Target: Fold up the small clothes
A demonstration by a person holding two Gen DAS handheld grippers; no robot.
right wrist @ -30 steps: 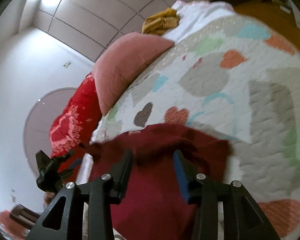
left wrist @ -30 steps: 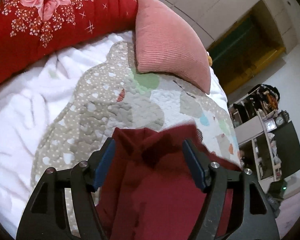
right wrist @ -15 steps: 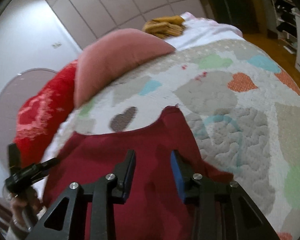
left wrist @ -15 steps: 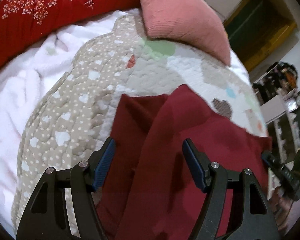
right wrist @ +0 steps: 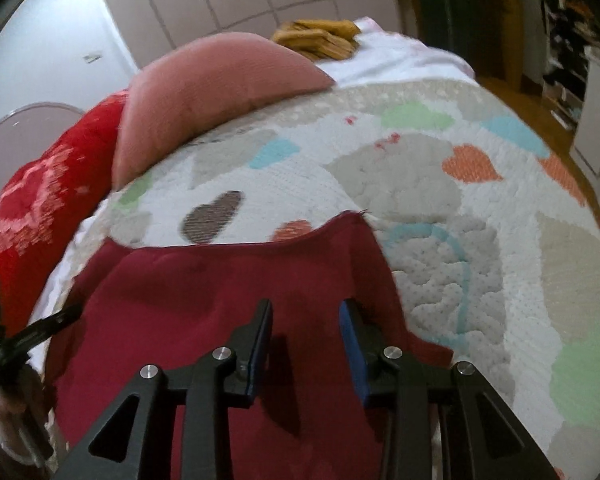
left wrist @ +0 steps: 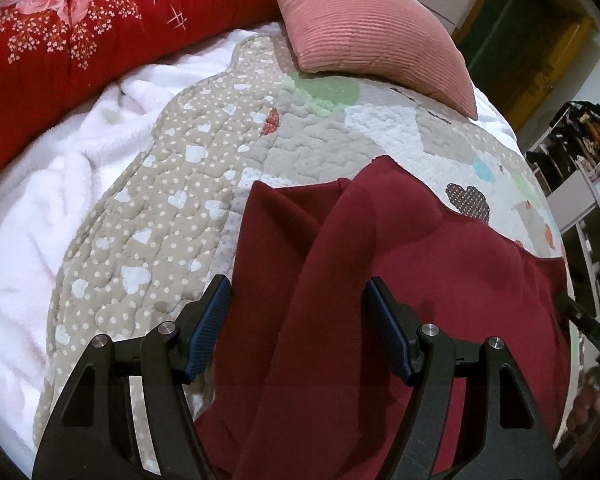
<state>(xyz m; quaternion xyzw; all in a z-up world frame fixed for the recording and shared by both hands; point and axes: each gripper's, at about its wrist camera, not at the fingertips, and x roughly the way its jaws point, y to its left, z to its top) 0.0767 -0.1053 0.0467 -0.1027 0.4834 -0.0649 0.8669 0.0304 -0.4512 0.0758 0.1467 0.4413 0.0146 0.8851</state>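
A dark red garment (left wrist: 420, 280) lies on the patchwork quilt (left wrist: 172, 184), with a long fold running up its left part. My left gripper (left wrist: 299, 284) hovers open just above that fold, its blue pads (left wrist: 210, 320) wide apart and clear of the cloth. In the right wrist view the garment (right wrist: 204, 288) spreads flat, its far hem curved and one corner pointing away. My right gripper (right wrist: 305, 306) stands over the garment's right part with a narrower gap. Its pads (right wrist: 352, 340) do not pinch the cloth. Each view shows the other gripper's black frame at its edge.
A pink ribbed pillow (left wrist: 364, 28) and a red flowered blanket (left wrist: 80, 28) lie at the head of the bed, beside a white fleece sheet (left wrist: 40, 200). Folded yellow clothes (right wrist: 320, 38) sit behind the pillow. Cluttered shelves (left wrist: 580, 168) stand past the bed's right edge.
Both grippers dropped toward the bed and tipped downward. The garment, bunched between the jaws before, now lies spread on the quilt. The right jaws have narrowed a little.
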